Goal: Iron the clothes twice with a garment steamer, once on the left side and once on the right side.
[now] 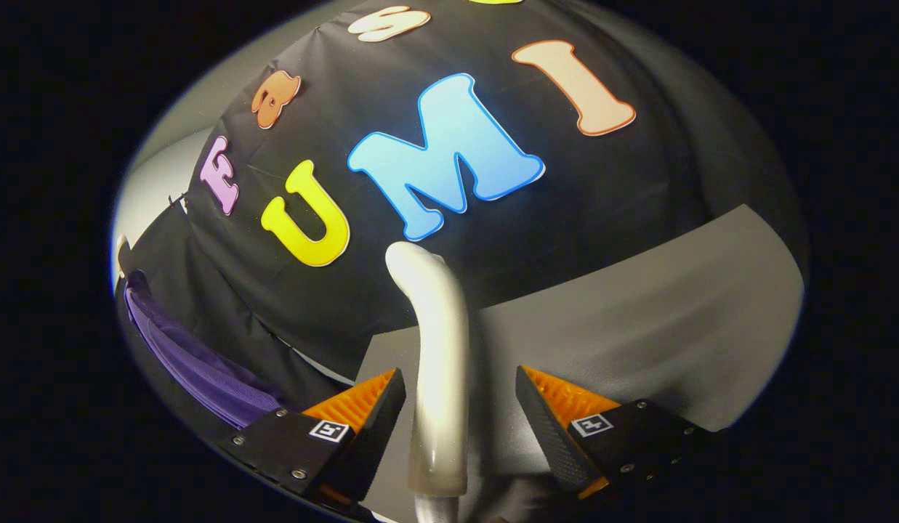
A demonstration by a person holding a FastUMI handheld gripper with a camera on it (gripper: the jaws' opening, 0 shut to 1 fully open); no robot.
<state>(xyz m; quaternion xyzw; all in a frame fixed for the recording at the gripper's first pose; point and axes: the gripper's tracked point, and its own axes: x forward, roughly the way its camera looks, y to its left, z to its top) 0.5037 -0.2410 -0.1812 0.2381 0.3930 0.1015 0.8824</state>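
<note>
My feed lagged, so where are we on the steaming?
Done: nothing visibly pressed. In hand: the curved silver steamer handle stands between the fingers of the tool; gaps show on both sides, so it looks open around it, not yet gripping. Left: both passes on the purple mesh garment, off to the left.

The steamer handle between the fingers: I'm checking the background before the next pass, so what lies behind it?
Behind the steamer handle are a grey surface and the booth's black wall. The gripper is open around the handle, and the handle hides what lies directly behind it.
</note>
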